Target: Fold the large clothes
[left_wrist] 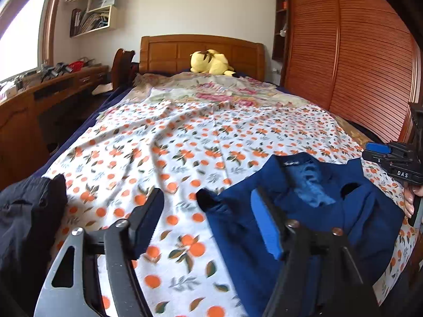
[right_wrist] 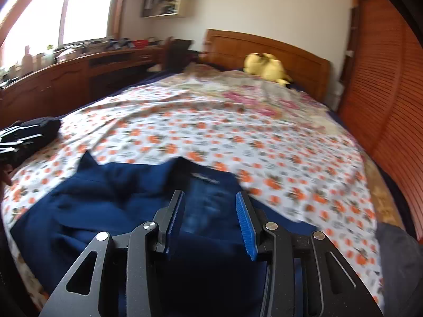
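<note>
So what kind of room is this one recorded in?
A home bedroom: a bed with a wooden headboard, an orange-print white sheet and a yellow plush toy, beside a slatted wooden wardrobe.

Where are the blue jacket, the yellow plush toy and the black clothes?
Blue jacket (left_wrist: pixel 306 182), left wrist view, on the inside of its collar.
Yellow plush toy (left_wrist: pixel 211 63), left wrist view, its body.
Black clothes (left_wrist: pixel 29 211), left wrist view, mid-pile.
</note>
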`<state>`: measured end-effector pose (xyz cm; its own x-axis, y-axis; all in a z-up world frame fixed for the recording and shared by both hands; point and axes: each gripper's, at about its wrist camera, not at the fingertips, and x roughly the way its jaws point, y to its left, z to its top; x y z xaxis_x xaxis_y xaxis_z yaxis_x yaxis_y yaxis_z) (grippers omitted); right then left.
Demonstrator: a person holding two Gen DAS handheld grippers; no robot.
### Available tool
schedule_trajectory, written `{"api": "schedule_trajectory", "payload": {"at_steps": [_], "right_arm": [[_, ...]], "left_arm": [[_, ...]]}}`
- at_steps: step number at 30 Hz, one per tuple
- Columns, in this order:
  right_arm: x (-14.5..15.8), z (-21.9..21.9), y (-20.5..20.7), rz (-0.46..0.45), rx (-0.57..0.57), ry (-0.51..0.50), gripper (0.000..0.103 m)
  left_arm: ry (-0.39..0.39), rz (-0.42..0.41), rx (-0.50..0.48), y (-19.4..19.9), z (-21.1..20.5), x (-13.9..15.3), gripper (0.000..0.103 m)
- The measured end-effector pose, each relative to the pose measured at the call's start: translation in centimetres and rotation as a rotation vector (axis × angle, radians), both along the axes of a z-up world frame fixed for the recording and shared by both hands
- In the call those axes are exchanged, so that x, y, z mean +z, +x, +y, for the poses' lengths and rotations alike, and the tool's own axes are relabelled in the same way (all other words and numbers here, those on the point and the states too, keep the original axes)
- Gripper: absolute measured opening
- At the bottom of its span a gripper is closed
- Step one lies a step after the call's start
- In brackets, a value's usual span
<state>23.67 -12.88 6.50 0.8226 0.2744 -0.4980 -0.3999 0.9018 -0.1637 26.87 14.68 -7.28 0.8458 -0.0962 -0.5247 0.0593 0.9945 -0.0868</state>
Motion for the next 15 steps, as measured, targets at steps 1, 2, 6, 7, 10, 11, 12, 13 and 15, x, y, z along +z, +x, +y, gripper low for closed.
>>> {"api": "schedule_trajectory", "payload": {"at_steps": [1, 2, 6, 7, 10, 11, 12, 13, 15], "right_arm": [[0.0, 1.2, -0.3, 0.007, 0.025, -0.004, 0.042], [0.0, 2.4, -0.7, 0.017, 0.05, -0.009, 0.042], [-0.4, 6.4, -2.0, 0.072, 0.145, -0.023, 0.042], [-0.6, 7.3, -2.5, 0.087, 0.166, -0.033, 0.042], [-1.1, 9.4, -3.7, 0.139, 0.224, -0.048, 0.042], [-1.3, 10.1, -4.2, 0.157, 0.243, -0.055, 0.042], [-1.3, 10.4, -4.4, 0.171, 0.257, -0.063, 0.042], [-1.5, 10.9, -4.9, 0.179, 0.274, -0.072, 0.042], [-1.2, 12.2, -5.9, 0.186, 0.31, -0.087, 0.042]], "left_arm": [[-0.002, 0.001, 0.006, -0.1, 0.3, -0.1, 0.072], [-0.005, 0.002, 0.018, -0.3, 0.9, -0.2, 0.072], [-0.021, 0.0, 0.041, -1.0, 2.5, -0.6, 0.072], [-0.023, 0.0, 0.045, -1.1, 2.8, -0.6, 0.072], [-0.03, 0.0, 0.054, -1.4, 3.6, -0.7, 0.072], [-0.033, 0.0, 0.055, -1.5, 3.8, -0.8, 0.072], [-0.036, 0.0, 0.055, -1.5, 3.9, -0.8, 0.072], [-0.037, 0.0, 0.057, -1.6, 4.0, -0.9, 0.072], [-0.035, 0.005, 0.065, -1.5, 4.2, -0.9, 0.072]]}}
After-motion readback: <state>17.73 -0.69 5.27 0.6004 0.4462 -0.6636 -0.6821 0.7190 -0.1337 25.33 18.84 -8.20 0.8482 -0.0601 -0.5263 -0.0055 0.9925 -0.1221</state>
